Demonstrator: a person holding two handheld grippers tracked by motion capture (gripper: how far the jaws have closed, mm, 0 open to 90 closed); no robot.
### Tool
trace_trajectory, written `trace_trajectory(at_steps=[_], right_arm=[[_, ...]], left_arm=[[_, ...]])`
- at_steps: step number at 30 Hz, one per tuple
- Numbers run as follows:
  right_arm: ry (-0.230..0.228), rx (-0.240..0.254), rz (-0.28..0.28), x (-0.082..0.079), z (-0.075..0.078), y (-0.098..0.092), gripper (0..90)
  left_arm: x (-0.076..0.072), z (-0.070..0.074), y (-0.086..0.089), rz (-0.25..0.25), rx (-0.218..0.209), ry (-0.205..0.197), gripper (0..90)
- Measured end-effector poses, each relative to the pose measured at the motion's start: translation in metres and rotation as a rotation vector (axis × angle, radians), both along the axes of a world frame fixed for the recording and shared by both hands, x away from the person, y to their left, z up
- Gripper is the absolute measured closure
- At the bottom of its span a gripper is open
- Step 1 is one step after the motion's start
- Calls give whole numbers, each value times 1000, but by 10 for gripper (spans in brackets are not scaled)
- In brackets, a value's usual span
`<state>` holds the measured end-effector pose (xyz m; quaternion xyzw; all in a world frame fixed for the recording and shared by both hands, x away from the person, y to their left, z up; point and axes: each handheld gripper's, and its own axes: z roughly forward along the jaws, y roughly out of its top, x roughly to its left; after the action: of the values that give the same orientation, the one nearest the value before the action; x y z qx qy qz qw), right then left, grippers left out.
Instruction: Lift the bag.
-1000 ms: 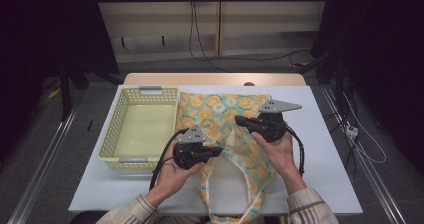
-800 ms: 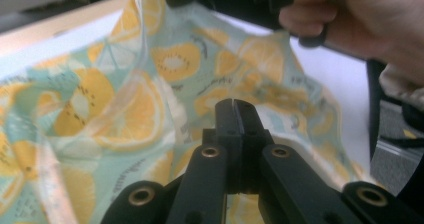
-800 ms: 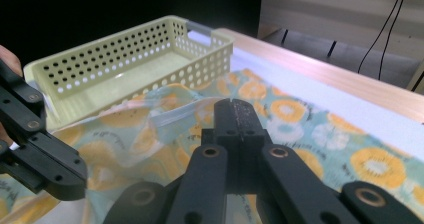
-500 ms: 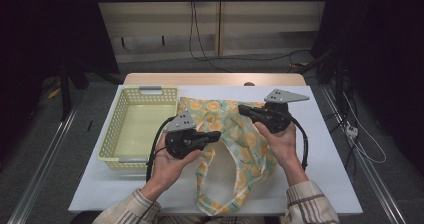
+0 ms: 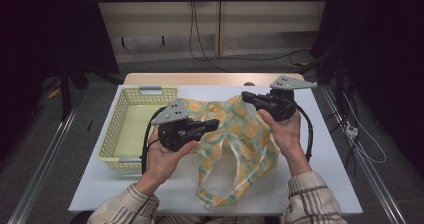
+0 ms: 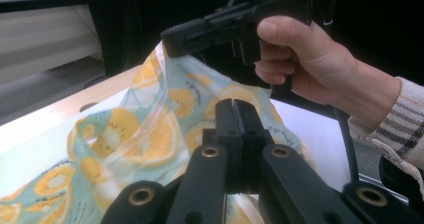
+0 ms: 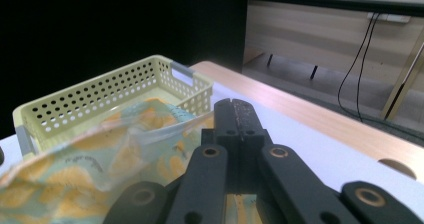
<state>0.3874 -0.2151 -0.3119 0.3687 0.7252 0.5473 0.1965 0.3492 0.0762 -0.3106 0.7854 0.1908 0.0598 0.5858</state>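
A white, smooth rectangular worktop (image 5: 330, 149) carries everything, with a strip of pale wood along its far edge. On its left part stands a pale yellow plastic basket (image 5: 131, 130), rectangular, its walls pierced with rows of round holes and a grey handle at each short end; as far as its floor shows in the high view, nothing lies in it.

Just right of the basket is a thin, glossy plastic bag (image 5: 240, 139), light teal with a print of orange citrus slices. Its upper part is lifted off the worktop and stretched between the two grippers, crinkled and partly see-through, while its lower end with the looped handles trails down onto the white surface near the person's edge.

The left gripper (image 5: 212, 124), black with a grey three-cornered plate on top, is held in the left hand (image 5: 167, 156); its fingers are pressed together, pinching the bag's left edge. The right gripper (image 5: 247, 96), in the right hand (image 5: 286, 131), is raised at the bag's far right corner, fingers likewise clamped on the film. Plaid sleeves cover both forearms.
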Motion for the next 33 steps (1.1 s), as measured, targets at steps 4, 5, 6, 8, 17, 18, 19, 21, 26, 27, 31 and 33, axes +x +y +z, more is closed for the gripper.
trace_trajectory(at_steps=[4,5,6,8,17,18,19,21,26,27,31,33], right_arm=[[8,-16,-3,2,1,0,900],[13,-18,-5,3,-1,0,900],[18,-15,-5,4,-2,0,900],[17,-13,-7,4,-3,0,900],[15,-18,-1,4,-4,3,900],[15,-20,0,4,-4,3,900],[17,-20,1,4,-3,3,900],[18,-23,3,4,-3,4,900],[19,-25,3,4,-4,3,900],[20,-22,-1,4,-3,2,900],[15,-19,-9,4,-1,-2,900],[13,-18,-16,5,0,-5,900]], left_arm=[[3,-17,-8,-7,65,42,900],[4,-23,-10,-8,80,57,900],[5,-28,-12,1,89,62,892],[7,-36,-15,25,113,76,615],[14,-53,-33,26,270,57,418],[15,-55,-35,32,288,55,393],[17,-57,-37,31,308,51,392],[19,-61,-41,31,348,41,388],[21,-69,-48,4,400,42,813],[21,-68,-47,12,396,50,872],[19,-55,-39,3,280,64,900],[16,-44,-33,1,228,58,900]])
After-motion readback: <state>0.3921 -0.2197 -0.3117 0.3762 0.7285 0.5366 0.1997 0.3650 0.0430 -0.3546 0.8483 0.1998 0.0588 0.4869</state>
